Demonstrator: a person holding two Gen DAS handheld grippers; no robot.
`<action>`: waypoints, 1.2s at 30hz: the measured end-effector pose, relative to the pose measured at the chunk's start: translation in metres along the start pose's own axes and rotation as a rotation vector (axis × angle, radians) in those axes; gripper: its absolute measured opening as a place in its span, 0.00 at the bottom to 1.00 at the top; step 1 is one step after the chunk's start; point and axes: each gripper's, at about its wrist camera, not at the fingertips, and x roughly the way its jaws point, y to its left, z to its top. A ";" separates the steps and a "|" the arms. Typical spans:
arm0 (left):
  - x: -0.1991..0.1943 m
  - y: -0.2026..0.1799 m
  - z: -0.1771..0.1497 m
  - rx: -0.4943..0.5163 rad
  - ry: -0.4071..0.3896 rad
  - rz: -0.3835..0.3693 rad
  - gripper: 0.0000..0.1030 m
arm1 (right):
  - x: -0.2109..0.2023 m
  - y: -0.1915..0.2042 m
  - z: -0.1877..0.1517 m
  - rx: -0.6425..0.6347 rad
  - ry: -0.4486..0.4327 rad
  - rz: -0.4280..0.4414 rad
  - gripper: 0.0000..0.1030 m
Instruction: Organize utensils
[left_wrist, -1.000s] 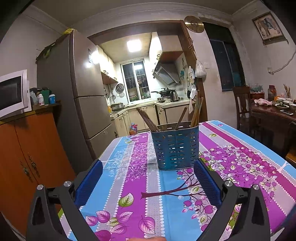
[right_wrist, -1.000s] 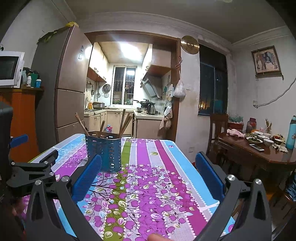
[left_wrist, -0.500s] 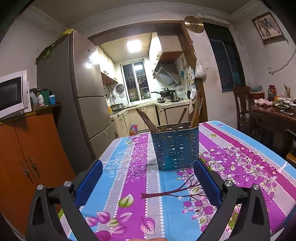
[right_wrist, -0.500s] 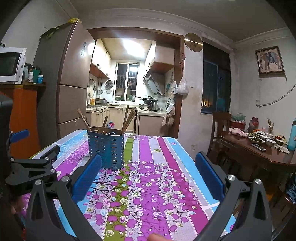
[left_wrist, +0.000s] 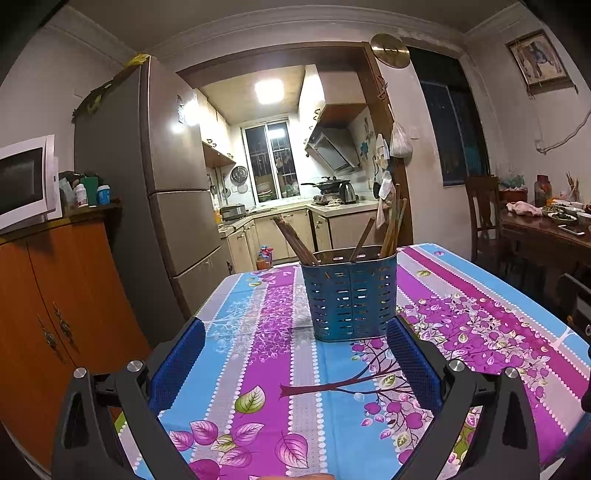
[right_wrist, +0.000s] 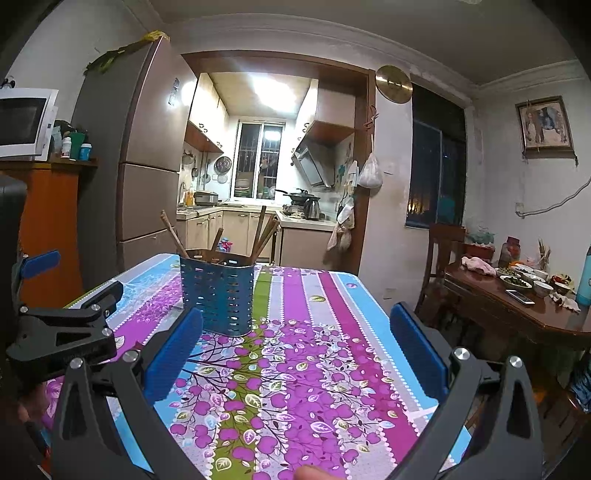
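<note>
On the worktop (left_wrist: 258, 332), my tongs hovered spread and empty.
Left tongs (left_wrist: 295, 354) faced the blue utensil holder (left_wrist: 351, 295) of chopsticks (left_wrist: 295, 240); right tongs (right_wrist: 295, 343) had nothing ahead.

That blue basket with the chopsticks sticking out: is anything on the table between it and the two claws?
Nothing visible. Only bare flowered tablecloth lies between the open left claw and the blue basket. The open right claw sits further right, with the basket ahead to its left and only cloth between them.
</note>
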 end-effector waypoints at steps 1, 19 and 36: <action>0.000 0.000 0.000 -0.001 0.001 0.000 0.95 | 0.000 0.000 0.000 -0.001 0.001 0.001 0.95; 0.000 0.000 0.002 -0.007 0.005 -0.010 0.95 | 0.000 0.002 -0.001 -0.011 0.012 0.006 0.95; 0.001 0.001 0.001 -0.008 0.013 -0.010 0.95 | 0.000 0.001 0.001 -0.020 0.015 0.010 0.95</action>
